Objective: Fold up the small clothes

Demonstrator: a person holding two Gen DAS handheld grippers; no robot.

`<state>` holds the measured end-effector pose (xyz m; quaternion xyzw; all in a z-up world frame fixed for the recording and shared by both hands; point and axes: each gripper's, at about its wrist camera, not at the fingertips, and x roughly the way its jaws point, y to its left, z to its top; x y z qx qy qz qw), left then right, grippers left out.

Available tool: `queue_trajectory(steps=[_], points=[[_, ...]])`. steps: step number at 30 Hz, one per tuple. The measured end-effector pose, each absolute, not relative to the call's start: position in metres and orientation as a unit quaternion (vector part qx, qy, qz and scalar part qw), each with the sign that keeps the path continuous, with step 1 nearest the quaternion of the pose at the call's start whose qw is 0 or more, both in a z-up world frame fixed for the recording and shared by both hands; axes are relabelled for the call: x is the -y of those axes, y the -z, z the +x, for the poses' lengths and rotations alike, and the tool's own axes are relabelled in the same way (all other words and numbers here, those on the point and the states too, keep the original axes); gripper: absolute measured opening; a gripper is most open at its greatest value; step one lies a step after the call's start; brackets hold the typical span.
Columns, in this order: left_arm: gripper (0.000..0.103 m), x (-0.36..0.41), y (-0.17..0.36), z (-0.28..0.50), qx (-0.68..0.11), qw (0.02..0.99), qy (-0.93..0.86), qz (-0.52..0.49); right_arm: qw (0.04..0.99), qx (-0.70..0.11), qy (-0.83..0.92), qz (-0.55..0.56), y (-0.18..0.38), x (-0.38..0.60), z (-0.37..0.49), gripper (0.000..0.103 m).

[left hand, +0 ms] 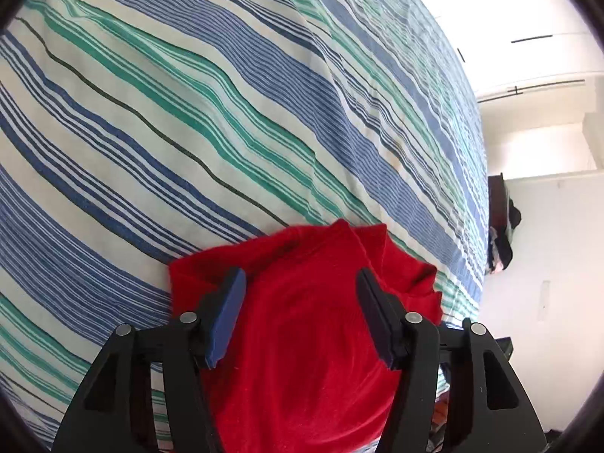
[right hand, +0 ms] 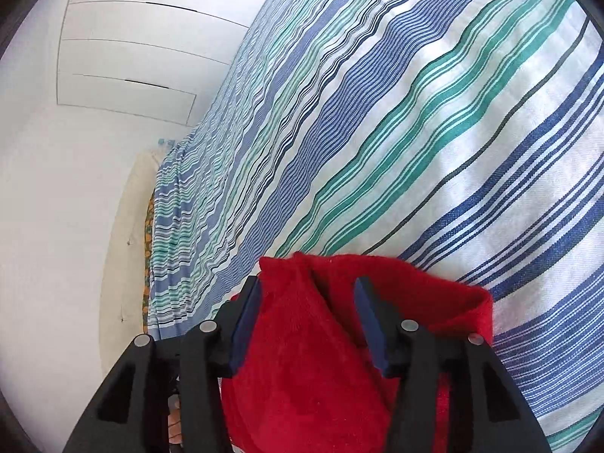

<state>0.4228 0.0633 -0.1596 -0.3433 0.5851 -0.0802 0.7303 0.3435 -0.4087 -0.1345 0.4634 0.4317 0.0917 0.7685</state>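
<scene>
Two parted claws (left hand: 300,283) (right hand: 307,290), red garment (left hand: 302,358) (right hand: 302,358), striped bedspread (left hand: 188,132) (right hand: 415,132)

Striped bedspread (left hand: 226,120), red garment (left hand: 302,339) directly on it

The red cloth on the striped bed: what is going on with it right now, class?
A person with a gripper in each hand is folding a red garment on a striped bedspread. The left gripper and the right gripper both stand open over the bunched red fabric, their pads apart and not pinching it. The garment lies loose on the bed.
</scene>
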Motion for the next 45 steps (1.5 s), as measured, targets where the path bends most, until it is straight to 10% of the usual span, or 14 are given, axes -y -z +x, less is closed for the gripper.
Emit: queue_trajectory(steps=[10, 14, 17, 18, 20, 27, 30, 32, 38, 45], points=[[0.082, -0.082, 0.153, 0.297, -0.576, 0.781, 0.091, -0.224, 0.834, -0.479, -0.106, 0.254, 0.094, 0.402, 0.249, 0.052], [0.086, -0.058, 0.172, 0.266, -0.589, 0.768, 0.112, -0.225, 0.812, -0.513, -0.095, 0.263, 0.119, 0.397, 0.210, 0.074], [0.084, -0.041, 0.178, 0.266, -0.586, 0.785, 0.083, -0.182, 0.787, -0.529, -0.142, 0.284, 0.140, 0.375, 0.209, 0.053], [0.064, -0.035, 0.177, 0.268, -0.590, 0.788, 0.067, -0.165, 0.787, -0.539, -0.138, 0.268, 0.144, 0.367, 0.211, 0.013], [0.007, -0.031, 0.170, 0.265, -0.598, 0.779, 0.091, -0.167, 0.791, -0.549, -0.116, 0.245, 0.144, 0.359, 0.211, 0.012], [0.024, -0.027, 0.180, 0.261, -0.619, 0.769, 0.076, -0.138, 0.787, -0.565, -0.075, 0.237, 0.154, 0.366, 0.207, 0.014], [0.064, -0.039, 0.161, 0.254, -0.603, 0.780, 0.070, -0.153, 0.792, -0.552, -0.086, 0.246, 0.144, 0.368, 0.205, 0.043], [0.073, -0.052, 0.145, 0.246, -0.572, 0.807, 0.042, -0.142, 0.821, -0.532, -0.061, 0.196, 0.120, 0.367, 0.196, 0.058], [0.073, -0.066, 0.137, 0.273, -0.550, 0.821, 0.037, -0.150, 0.839, -0.485, -0.145, 0.200, 0.060, 0.338, 0.216, 0.058], [0.073, -0.055, 0.171, 0.325, -0.579, 0.800, 0.005, -0.156, 0.697, -0.565, -0.265, 0.352, 0.129, 0.240, 0.333, 0.058]])
